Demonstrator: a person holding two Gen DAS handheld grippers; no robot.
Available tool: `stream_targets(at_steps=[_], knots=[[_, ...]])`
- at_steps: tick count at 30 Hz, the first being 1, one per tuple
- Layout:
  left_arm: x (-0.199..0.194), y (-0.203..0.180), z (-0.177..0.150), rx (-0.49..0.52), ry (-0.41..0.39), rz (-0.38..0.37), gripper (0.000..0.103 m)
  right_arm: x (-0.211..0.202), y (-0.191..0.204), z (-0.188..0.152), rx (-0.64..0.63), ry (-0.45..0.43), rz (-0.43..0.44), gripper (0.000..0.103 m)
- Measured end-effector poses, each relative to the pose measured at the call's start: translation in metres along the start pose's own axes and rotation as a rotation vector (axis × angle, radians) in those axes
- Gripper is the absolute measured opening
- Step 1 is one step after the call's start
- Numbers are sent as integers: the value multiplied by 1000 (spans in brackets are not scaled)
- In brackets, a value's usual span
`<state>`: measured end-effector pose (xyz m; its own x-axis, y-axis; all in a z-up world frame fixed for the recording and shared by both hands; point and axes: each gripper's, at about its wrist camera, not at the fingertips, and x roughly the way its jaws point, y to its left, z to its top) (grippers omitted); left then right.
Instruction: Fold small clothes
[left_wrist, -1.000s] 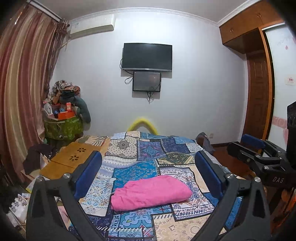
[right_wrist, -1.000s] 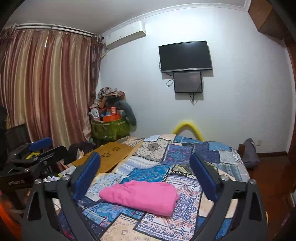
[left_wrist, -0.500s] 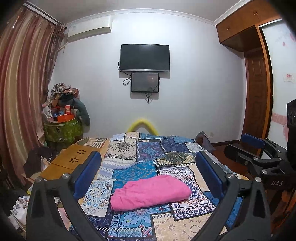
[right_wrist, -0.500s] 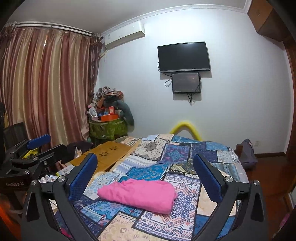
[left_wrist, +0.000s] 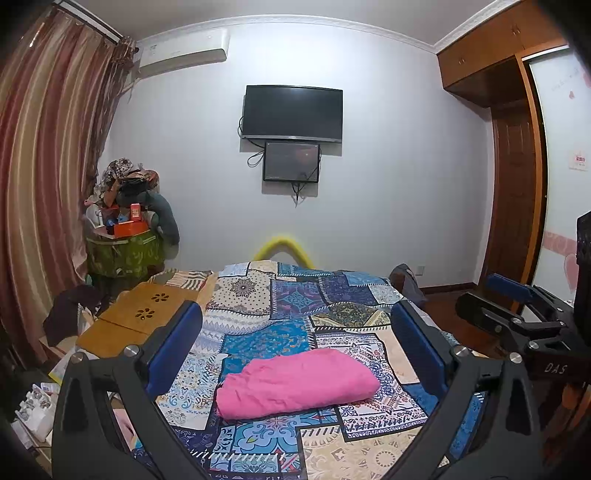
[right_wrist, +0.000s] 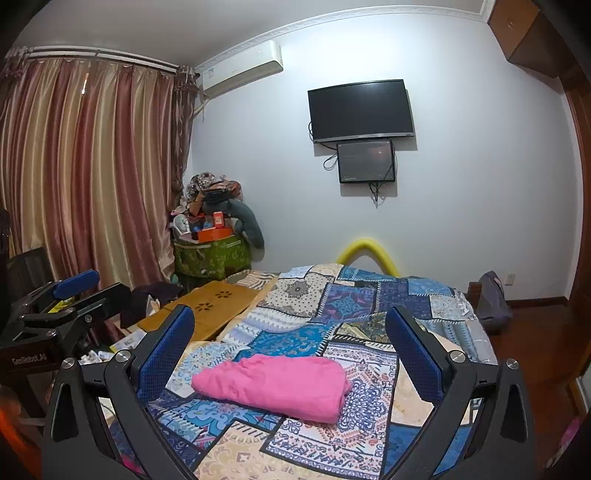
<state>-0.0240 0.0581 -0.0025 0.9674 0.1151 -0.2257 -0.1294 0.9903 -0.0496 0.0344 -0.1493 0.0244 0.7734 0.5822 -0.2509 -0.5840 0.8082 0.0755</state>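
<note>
Left tongs (left_wrist: 295, 347) are standing wide apart with nothing between the blue pads (left_wrist: 173, 347); right tongs (right_wrist: 290, 347) are likewise spread and gripping nothing. Both are hanging above the near end of the bed (left_wrist: 258, 295), clear of the cloth.

The pink garment (left_wrist: 295, 380) is lying folded into a compact bundle on the patchwork bedspread (right_wrist: 354, 299), framed between the fingers in each wrist view, at about 6 o'clock of the frame centre. Its folded edge is facing toward 3 o'clock in the left view. Whether the fold is finished on the far side cannot be confirmed from this low angle.

Against the pictures from a second ago, the garment is showing no change in place or shape. Both cameras are tilting slightly upward and pulling back: more ceiling is appearing, and the television (left_wrist: 291, 112) is sitting lower in the frame. Tong spread is matching the earlier pictures.

In the left view the right tongs are showing at 3 o'clock; in the right view the left tongs are showing at 9 o'clock. A wooden lap tray (left_wrist: 140, 317) is resting on the bed at 9 o'clock of the garment, well apart from it.
</note>
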Motion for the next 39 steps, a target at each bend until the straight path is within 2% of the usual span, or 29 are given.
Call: stream_targets(at_steps=[39], knots=[[5,-3,-3,-4,12,-13,103,-7,-4,-1,21,-13,-3,103]])
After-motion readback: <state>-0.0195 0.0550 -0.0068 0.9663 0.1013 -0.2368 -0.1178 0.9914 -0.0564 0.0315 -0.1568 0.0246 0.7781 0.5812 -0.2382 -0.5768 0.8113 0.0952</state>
